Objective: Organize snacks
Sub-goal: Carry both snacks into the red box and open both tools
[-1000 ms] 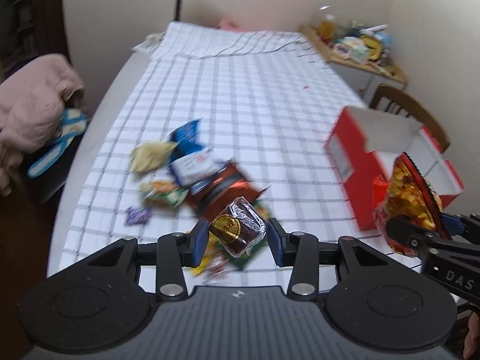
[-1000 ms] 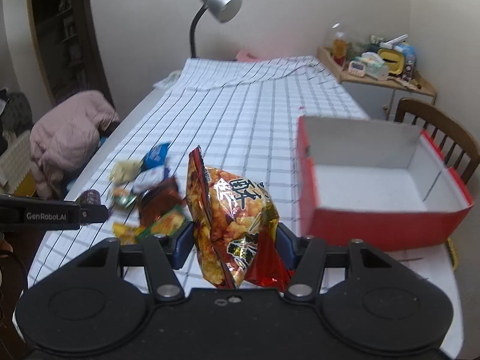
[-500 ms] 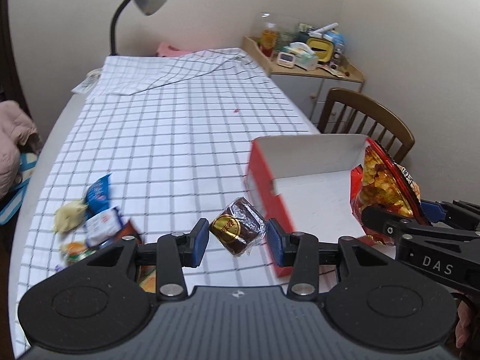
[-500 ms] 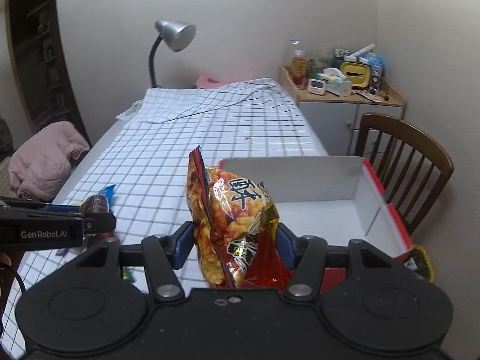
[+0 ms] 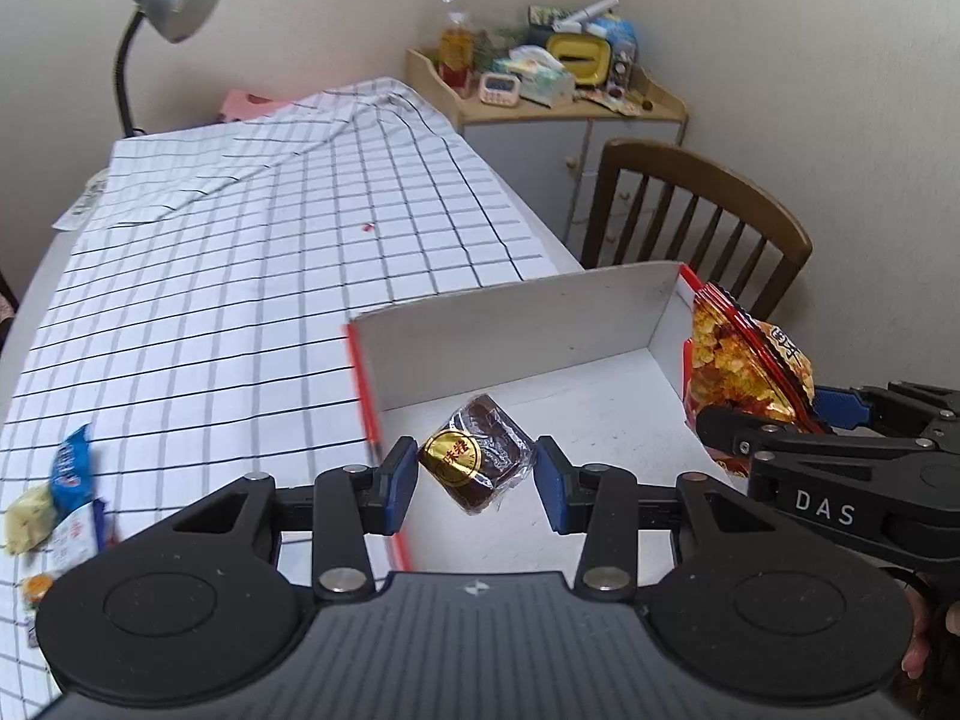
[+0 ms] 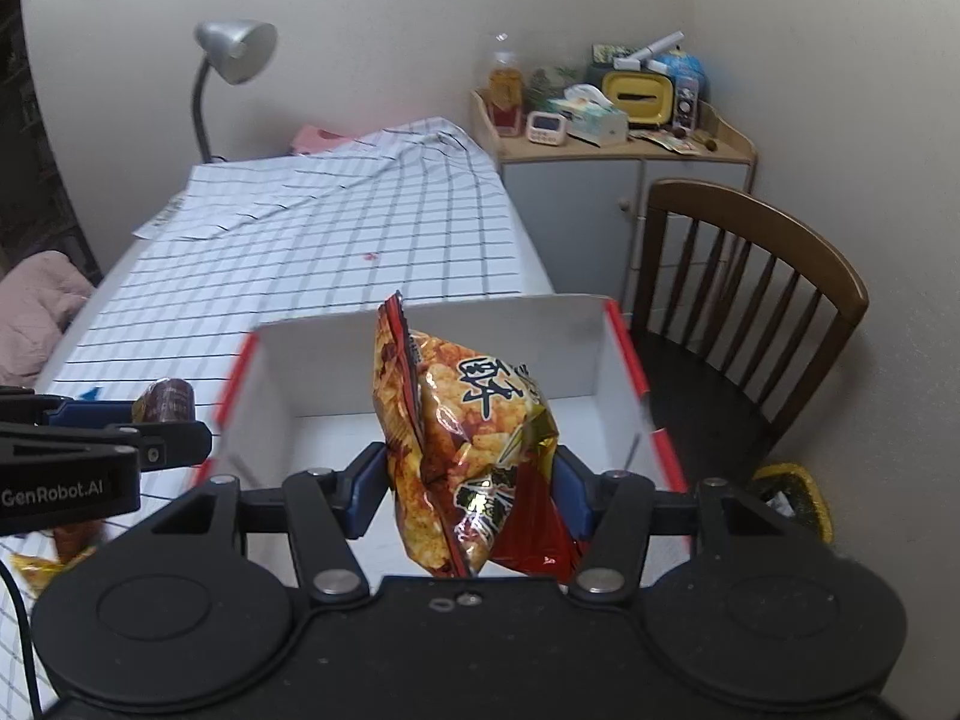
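My left gripper [image 5: 477, 483] is shut on a small brown wrapped cake with a gold label [image 5: 474, 461] and holds it above the left part of the red box with a white inside [image 5: 540, 312]. My right gripper [image 6: 465, 492] is shut on an orange-red chip bag [image 6: 468, 450] and holds it upright over the box [image 6: 420, 348]. The chip bag also shows at the right of the left wrist view [image 5: 744, 366], and the cake at the left of the right wrist view [image 6: 165, 401].
Several loose snack packets [image 5: 54, 498] lie on the checked tablecloth [image 5: 240, 252] at the left. A wooden chair [image 6: 750, 300] stands right of the box. A cluttered cabinet [image 6: 612, 144] and a desk lamp [image 6: 231, 60] stand at the back.
Both grippers moved right from the snack pile, carrying their snacks, and now hover over the box.
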{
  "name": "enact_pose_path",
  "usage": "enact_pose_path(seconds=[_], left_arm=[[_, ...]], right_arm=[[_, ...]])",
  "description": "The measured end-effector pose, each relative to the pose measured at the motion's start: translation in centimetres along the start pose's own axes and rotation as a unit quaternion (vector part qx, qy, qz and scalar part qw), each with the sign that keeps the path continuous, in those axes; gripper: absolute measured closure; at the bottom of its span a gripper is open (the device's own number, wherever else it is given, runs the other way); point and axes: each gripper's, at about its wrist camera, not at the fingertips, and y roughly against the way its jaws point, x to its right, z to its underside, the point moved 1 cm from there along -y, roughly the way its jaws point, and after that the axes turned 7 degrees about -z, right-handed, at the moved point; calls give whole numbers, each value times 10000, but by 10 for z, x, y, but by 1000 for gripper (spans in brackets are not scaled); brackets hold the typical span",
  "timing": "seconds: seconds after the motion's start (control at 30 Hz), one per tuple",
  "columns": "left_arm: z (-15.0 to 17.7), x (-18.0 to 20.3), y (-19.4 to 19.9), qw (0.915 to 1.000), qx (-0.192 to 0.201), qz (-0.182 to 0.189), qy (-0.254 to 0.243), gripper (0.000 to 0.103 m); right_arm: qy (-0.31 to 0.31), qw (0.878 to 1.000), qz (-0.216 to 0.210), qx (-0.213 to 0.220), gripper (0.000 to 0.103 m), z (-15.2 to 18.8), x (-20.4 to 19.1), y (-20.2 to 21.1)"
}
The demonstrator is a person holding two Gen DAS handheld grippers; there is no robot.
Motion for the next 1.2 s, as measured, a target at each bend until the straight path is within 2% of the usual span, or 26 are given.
enact_pose_path(seconds=[0.17, 0.33, 0.57, 0.77, 1.03, 1.2], left_arm=[[-10, 16, -38, 9995, -327, -37, -24, 62], [-15, 16, -75, 9970, -749, -150, 115, 62], [-17, 25, -107, 9937, -1038, -406, -119, 61], [-12, 38, -124, 9895, -1309, -499, -360, 61], [-4, 40, -135, 9841, -1695, -441, -303, 61], [-3, 40, -131, 9845, -1697, -391, -195, 51]], right_arm=[[-85, 9995, -121, -272, 47, -3, 21, -29], [-24, 9983, -175, -562, 46, -3, 30, -54], [523, 9931, -222, -1026, 46, 6, 16, -74], [565, 9899, -303, -1267, 46, 12, 19, -86], [597, 9868, -335, -1467, 45, 16, 20, -92], [585, 9865, -333, -1494, 42, 21, 19, -91]])
